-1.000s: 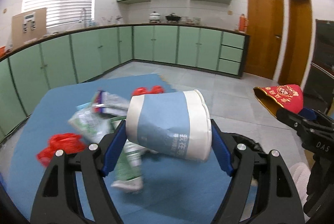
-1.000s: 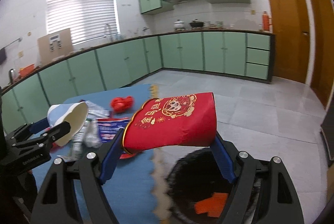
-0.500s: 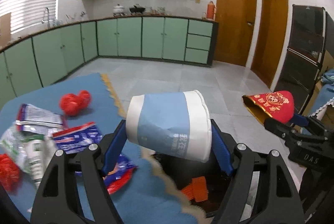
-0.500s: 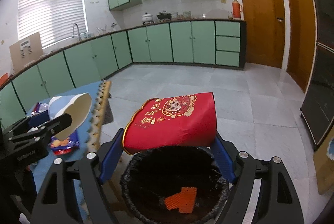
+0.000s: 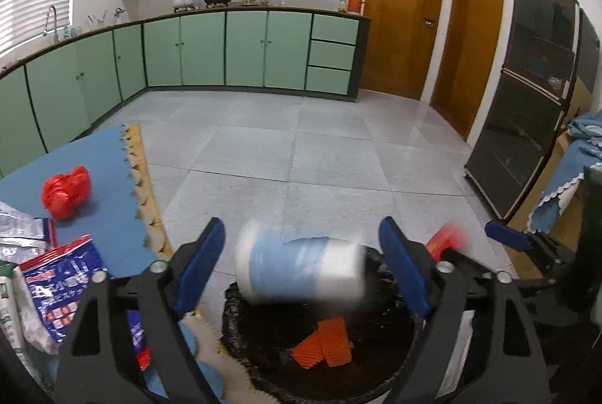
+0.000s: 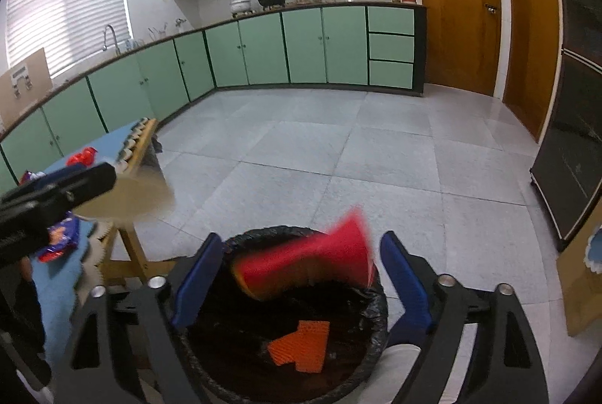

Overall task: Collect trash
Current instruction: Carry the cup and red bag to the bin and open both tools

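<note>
My left gripper [image 5: 301, 265] is open over the black-lined trash bin [image 5: 240, 325]. A blue-and-white paper cup [image 5: 301, 270], blurred, is loose between the jaws and touches neither. My right gripper [image 6: 301, 272] is also open above the same bin [image 6: 376, 306]. A red paper cup [image 6: 312, 266], blurred, is loose between its jaws. An orange scrap [image 6: 301, 345] lies in the bin. The right gripper shows at the right of the left wrist view [image 5: 504, 240], with the red cup [image 5: 446, 244] beside it.
The blue-covered table [image 5: 105, 186] to the left holds a crumpled red wrapper [image 5: 67, 191], a blue snack packet [image 5: 64, 285] and more wrappers. A dark cabinet [image 5: 526, 110] stands at the right. Grey tiled floor [image 6: 338, 159] lies beyond the bin.
Both grippers have opened and let go of their cups, which are now dropping toward the bin. Both grippers have moved right, from the table to over the bin.
</note>
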A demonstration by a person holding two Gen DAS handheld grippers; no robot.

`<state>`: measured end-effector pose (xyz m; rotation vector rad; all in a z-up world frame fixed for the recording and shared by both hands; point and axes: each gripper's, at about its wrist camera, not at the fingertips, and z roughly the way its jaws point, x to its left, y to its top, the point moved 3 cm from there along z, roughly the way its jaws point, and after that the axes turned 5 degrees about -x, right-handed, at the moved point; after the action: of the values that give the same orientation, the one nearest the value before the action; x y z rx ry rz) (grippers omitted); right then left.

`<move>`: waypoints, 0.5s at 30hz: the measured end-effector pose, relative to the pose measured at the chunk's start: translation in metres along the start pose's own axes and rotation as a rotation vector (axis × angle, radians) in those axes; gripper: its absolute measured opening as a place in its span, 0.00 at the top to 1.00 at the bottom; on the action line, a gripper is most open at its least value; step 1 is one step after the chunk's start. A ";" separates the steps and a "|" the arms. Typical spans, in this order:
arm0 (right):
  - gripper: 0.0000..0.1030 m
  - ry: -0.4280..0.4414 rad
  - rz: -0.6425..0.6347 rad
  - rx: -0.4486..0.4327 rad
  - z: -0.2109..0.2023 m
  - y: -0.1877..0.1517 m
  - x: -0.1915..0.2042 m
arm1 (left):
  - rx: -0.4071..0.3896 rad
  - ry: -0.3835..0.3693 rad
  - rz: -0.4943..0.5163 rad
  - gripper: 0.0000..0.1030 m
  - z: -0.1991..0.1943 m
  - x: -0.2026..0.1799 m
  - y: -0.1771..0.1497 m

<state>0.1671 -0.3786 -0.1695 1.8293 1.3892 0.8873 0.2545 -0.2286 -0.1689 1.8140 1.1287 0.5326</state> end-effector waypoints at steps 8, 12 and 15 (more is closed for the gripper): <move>0.11 -0.016 0.052 0.002 -0.005 -0.003 -0.014 | 0.002 -0.017 -0.001 0.18 -0.006 0.002 0.002; 0.08 0.001 0.045 -0.031 -0.020 0.003 -0.001 | -0.034 0.029 -0.021 0.17 -0.029 0.018 0.007; 0.06 0.031 0.031 -0.066 -0.031 0.008 0.018 | -0.075 0.109 -0.019 0.16 -0.058 0.039 0.007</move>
<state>0.1489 -0.3590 -0.1437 1.7988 1.3385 0.9699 0.2346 -0.1689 -0.1383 1.7252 1.1827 0.6604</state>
